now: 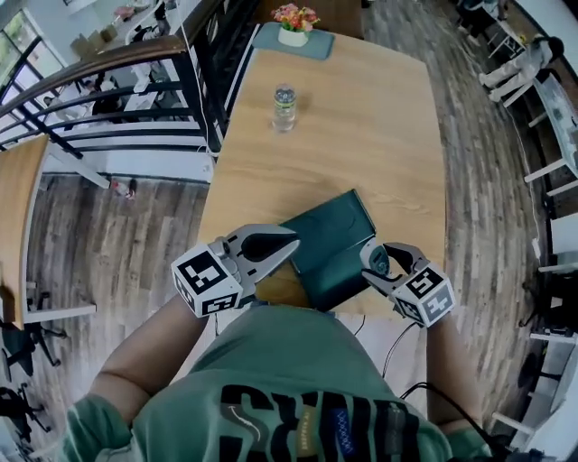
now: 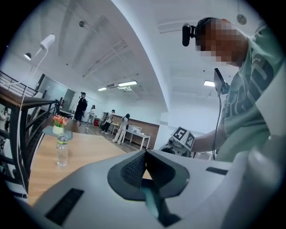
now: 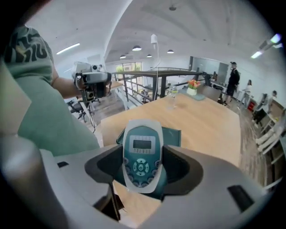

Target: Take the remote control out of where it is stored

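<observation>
The remote control (image 3: 142, 145), white with a teal face, a small display and round buttons, stands between the jaws of my right gripper (image 3: 143, 160), which is shut on it. In the head view that right gripper (image 1: 374, 263) holds the remote control (image 1: 379, 263) at the right end of a dark green pouch (image 1: 327, 248) lying on the wooden table (image 1: 361, 135). The pouch (image 3: 173, 135) shows just behind the remote. My left gripper (image 1: 291, 245) lies at the pouch's left edge; its jaws (image 2: 144, 156) are closed, with a teal sliver of the pouch (image 2: 151, 201) pinched between them.
A water bottle (image 1: 284, 106) stands mid-table and a flower pot (image 1: 294, 25) on a mat at the far end. A black railing (image 1: 108, 99) runs along the table's left side. Several people stand by tables far off (image 2: 111, 125).
</observation>
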`<state>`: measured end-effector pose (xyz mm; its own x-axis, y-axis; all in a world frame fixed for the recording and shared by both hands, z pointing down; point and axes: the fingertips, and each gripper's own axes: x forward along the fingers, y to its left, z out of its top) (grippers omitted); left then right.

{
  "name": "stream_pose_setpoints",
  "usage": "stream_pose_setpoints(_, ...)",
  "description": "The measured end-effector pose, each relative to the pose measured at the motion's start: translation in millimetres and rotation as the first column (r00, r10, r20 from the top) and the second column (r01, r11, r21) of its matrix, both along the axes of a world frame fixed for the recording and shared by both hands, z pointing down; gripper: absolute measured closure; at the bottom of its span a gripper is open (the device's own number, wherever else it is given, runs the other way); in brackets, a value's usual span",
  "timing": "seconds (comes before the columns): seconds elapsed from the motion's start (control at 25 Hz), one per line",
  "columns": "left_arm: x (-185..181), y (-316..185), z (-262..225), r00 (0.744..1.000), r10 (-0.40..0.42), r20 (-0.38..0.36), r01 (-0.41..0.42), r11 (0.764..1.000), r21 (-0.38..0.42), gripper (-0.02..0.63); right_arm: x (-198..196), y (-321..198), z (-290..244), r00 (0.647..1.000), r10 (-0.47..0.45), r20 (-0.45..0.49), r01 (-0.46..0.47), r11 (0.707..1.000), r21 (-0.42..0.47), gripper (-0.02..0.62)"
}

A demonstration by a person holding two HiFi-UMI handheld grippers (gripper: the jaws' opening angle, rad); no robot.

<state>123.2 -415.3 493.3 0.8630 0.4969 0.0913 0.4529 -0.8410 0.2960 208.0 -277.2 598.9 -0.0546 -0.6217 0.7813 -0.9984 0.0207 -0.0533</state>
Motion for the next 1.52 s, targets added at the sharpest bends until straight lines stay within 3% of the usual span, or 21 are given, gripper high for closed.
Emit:
stream_pose_setpoints(0.24,2,-2,-34,0.997,0.047,-0.061,-0.047,0.999,0.014,0.601,6,26,-54,0.984,0.178,0.03,-0.181,0.973,0.141,0.305)
stream_pose_setpoints(0.52,24,18,-66,0.994,0.002,-0.108,0.002,0.999,0.044,0.601,39,75,-105,0.97,0.235,0.056,-0.241,0.93,0.279,0.305)
stream_pose_setpoints(0.68,46,50,-82,0.987,-0.092,-0.128,0.103,0.992,0.076,0.601,75,112,-133,0.978,0.187,0.086,-0.206,0.902,0.38,0.307)
stream_pose_setpoints(0.92,84,87,-116,0.945,-0.276,-0.174,0.289,0.956,0.056,0.601,141,144,-178,0.995,0.042,0.087,-0.079,0.869,0.489,0.305)
stream_pose_setpoints(1.12,97,123,-150,0.934,-0.299,-0.195,0.313,0.948,0.047,0.601,170,169,-215,0.995,0.01,0.098,-0.063,0.832,0.551,0.305)
stream_pose_setpoints(1.52,98,114,-234,0.908,-0.286,-0.307,0.307,0.951,0.021,0.601,176,153,-294,0.999,0.008,0.053,-0.042,0.741,0.67,0.306)
